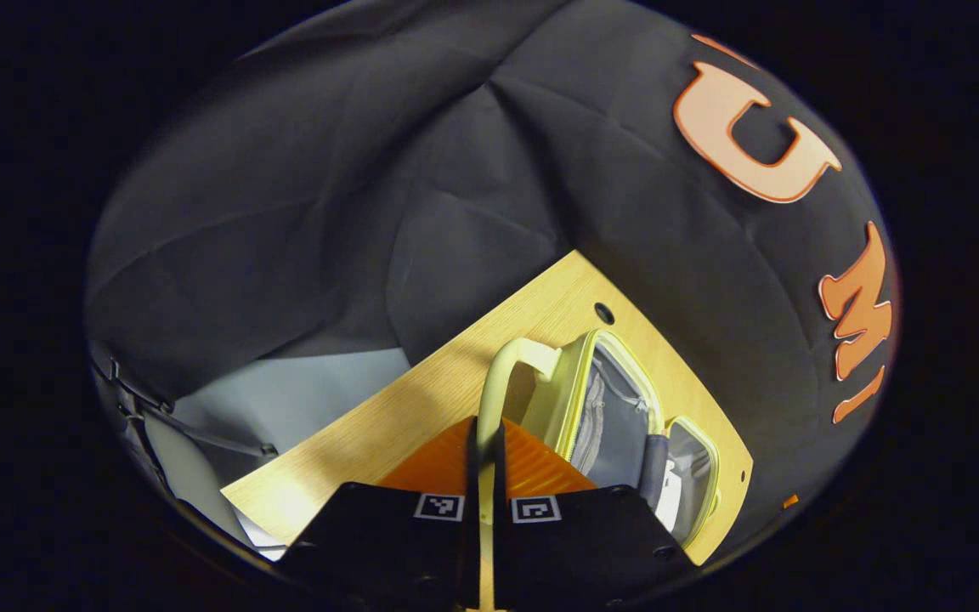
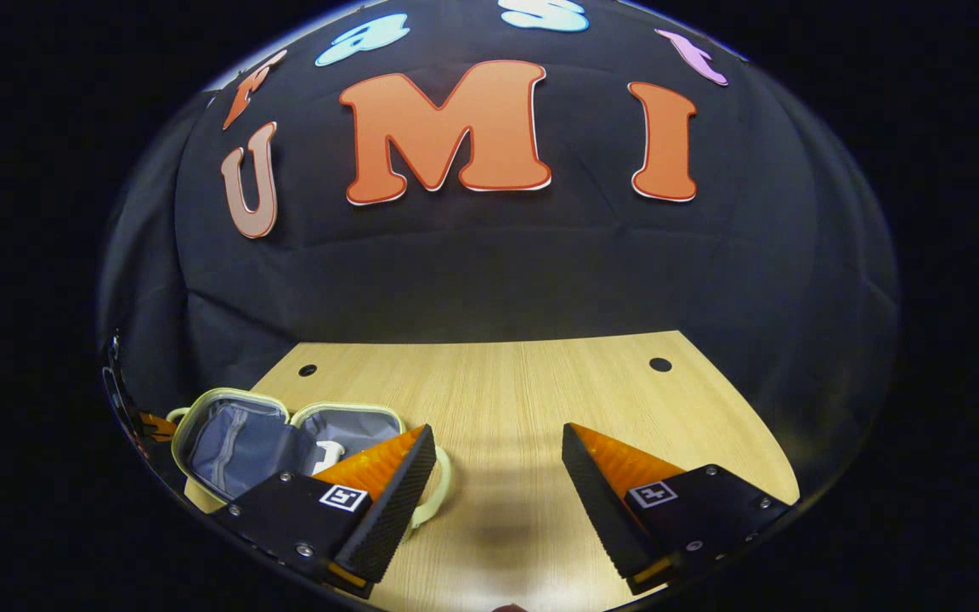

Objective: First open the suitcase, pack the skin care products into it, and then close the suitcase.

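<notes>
The small pale-yellow suitcase lies open on the wooden table, both halves showing grey lining. My left gripper is shut on its curved handle, which runs down between the orange fingers. A white item lies in the farther half, too small to identify. In the right gripper view the open suitcase sits at the lower left with the white item inside. My right gripper hangs open over bare table just right of the suitcase, nothing between its fingers.
The tabletop has round holes near its back edge. The black cloth wall stands close behind the table. Past the table's left edge are grey floor and a black stand leg.
</notes>
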Demonstrator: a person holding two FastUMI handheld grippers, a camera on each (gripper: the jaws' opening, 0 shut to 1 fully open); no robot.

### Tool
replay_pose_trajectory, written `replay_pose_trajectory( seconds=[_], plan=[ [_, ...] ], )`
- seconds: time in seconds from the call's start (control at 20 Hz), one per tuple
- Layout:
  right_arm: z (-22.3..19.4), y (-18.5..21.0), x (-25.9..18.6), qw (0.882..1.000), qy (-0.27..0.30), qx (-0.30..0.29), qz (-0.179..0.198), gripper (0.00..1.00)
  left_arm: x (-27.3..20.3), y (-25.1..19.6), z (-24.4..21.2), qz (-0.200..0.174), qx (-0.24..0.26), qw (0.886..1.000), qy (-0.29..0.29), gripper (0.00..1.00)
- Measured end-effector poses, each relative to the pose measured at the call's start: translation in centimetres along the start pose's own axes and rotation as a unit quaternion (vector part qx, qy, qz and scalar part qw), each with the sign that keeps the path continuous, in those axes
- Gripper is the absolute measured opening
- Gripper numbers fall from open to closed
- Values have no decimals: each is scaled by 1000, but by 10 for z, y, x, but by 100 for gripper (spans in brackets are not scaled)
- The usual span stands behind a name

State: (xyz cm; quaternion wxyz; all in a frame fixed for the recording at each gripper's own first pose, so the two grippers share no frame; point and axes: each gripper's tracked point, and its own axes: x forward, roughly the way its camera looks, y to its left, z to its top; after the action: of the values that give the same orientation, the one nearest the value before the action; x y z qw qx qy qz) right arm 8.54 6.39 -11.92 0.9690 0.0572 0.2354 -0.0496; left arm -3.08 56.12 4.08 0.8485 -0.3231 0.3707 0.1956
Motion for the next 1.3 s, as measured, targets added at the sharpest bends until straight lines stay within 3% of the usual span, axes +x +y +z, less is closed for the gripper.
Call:
replay_pose_trajectory(
  seconds=[0.45,0.9,1.3],
  plan=[
    [10,-35,-7,999,-35,-23,-6,96,-80,-110,35,-64,61,993,-82,6],
    [3,-64,-10,999,-40,-22,-9,96,-124,-252,3,-123,190,967,-115,5],
    [9,-76,-16,998,-56,-17,-3,96,-129,-332,-37,-194,193,958,-85,6]
  ],
)
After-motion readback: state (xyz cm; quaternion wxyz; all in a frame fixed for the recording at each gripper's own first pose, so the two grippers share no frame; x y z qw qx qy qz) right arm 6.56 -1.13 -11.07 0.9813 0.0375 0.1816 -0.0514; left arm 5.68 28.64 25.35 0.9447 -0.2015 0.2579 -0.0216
